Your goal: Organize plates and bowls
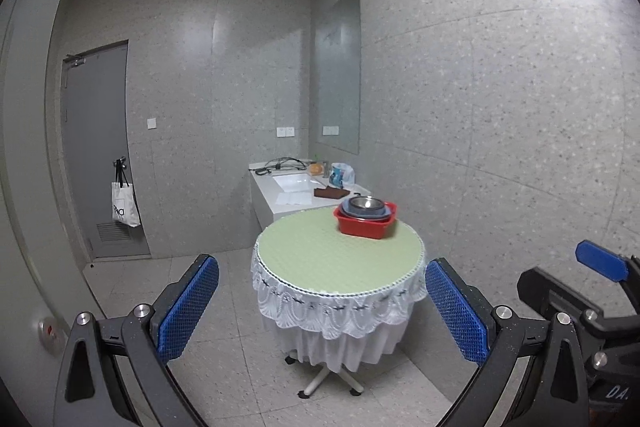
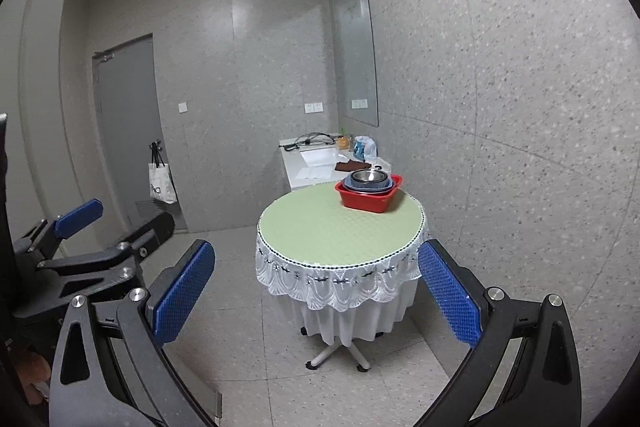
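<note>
A red basin [image 1: 365,225] [image 2: 370,201] stands at the far right of a round table [image 1: 320,251] [image 2: 320,227] with a green top and white lace skirt. Blue plates or bowls [image 1: 366,213] [image 2: 370,185] are stacked in it, with a metal bowl [image 1: 366,203] [image 2: 369,175] on top. My left gripper [image 1: 322,307] is open and empty, held well short of the table. My right gripper [image 2: 316,291] is open and empty too, also short of the table. Each gripper shows at the edge of the other's view.
Behind the table is a white counter with a sink [image 1: 294,183] [image 2: 316,157], a brown cloth [image 1: 330,193], a bag [image 1: 340,175] and cables. A grey door [image 1: 96,147] with a hanging tote bag [image 1: 125,205] is at the left. The speckled wall is close on the right.
</note>
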